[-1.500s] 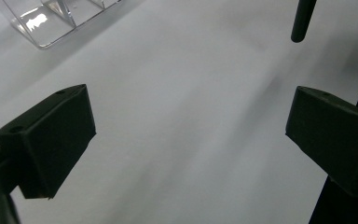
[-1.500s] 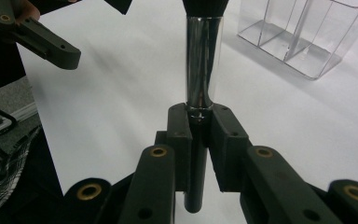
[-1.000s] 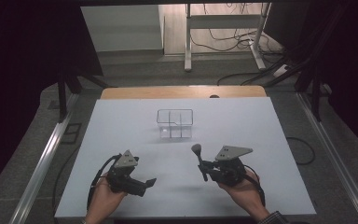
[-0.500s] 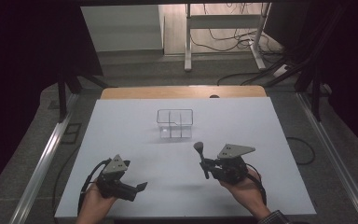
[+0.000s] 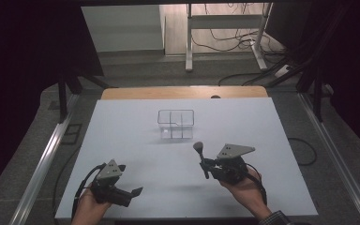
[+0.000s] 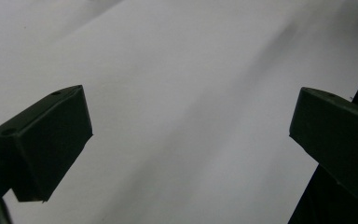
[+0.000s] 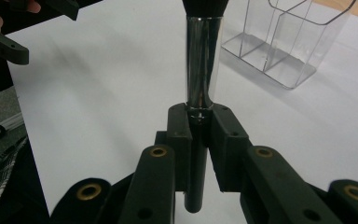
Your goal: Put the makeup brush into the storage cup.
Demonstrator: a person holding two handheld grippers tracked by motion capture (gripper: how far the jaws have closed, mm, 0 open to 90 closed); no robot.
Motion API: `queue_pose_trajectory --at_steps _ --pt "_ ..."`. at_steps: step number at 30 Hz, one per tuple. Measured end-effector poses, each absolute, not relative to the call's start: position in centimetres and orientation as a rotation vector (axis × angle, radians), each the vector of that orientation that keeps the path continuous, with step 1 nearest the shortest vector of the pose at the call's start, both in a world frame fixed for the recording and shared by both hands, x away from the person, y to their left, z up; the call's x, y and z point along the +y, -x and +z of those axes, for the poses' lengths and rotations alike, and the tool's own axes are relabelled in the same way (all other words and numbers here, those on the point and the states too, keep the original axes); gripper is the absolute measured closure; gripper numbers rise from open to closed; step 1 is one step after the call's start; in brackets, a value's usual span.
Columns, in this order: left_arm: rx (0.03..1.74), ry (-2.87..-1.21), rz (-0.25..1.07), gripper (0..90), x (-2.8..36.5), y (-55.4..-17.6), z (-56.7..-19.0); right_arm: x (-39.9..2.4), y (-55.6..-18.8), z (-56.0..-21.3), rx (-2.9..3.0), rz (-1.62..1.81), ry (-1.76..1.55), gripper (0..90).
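Observation:
A make-up brush (image 5: 199, 154) with a black handle, a shiny silver ferrule (image 7: 203, 60) and a dark head stands upright in my right gripper (image 5: 206, 167), right of the table's middle. The right gripper (image 7: 200, 126) is shut on the brush's handle just below the ferrule. A clear plastic organiser (image 5: 176, 124) with several compartments stands behind it at mid-table, and it appears again at the upper right (image 7: 284, 42), apart from the brush. My left gripper (image 5: 132, 193) hovers low at the front left, open. Between its spread fingertips (image 6: 189, 135) lies nothing but white tabletop.
The white tabletop (image 5: 262, 126) ends at a wooden strip (image 5: 183, 92) along the far side. Metal rails run along both sides of the table. Cables and a desk frame (image 5: 225, 33) stand on the floor beyond. The left gripper's cable (image 5: 82, 187) loops over the front left edge.
My left gripper has drawn back toward the table's front left edge and now sits lower and closer to the person. The right gripper with the brush has hardly moved.

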State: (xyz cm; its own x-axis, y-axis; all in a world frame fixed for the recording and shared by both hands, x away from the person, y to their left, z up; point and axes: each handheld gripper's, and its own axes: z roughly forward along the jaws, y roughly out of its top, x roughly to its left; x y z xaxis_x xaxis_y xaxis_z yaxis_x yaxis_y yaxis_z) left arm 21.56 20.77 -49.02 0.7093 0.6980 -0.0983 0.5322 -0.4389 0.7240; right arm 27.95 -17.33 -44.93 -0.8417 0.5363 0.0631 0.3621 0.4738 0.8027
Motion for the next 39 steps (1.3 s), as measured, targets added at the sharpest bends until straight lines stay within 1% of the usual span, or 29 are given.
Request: queue_pose_trajectory --at_steps 26,35,39 --pt "1.005 -2.140 0.280 0.0 22.4 -20.5 -49.4 -17.9 -29.8 -44.2 2.487 1.354 -0.828 78.1" --pt "1.058 -2.143 0.299 0.0 23.0 -20.3 -49.5 -17.7 -30.9 -43.7 2.478 1.363 -0.829 78.1" --pt "1.095 -2.132 0.286 0.0 23.3 -20.2 -49.6 -17.5 -31.7 -43.6 2.489 1.360 -0.832 78.1"
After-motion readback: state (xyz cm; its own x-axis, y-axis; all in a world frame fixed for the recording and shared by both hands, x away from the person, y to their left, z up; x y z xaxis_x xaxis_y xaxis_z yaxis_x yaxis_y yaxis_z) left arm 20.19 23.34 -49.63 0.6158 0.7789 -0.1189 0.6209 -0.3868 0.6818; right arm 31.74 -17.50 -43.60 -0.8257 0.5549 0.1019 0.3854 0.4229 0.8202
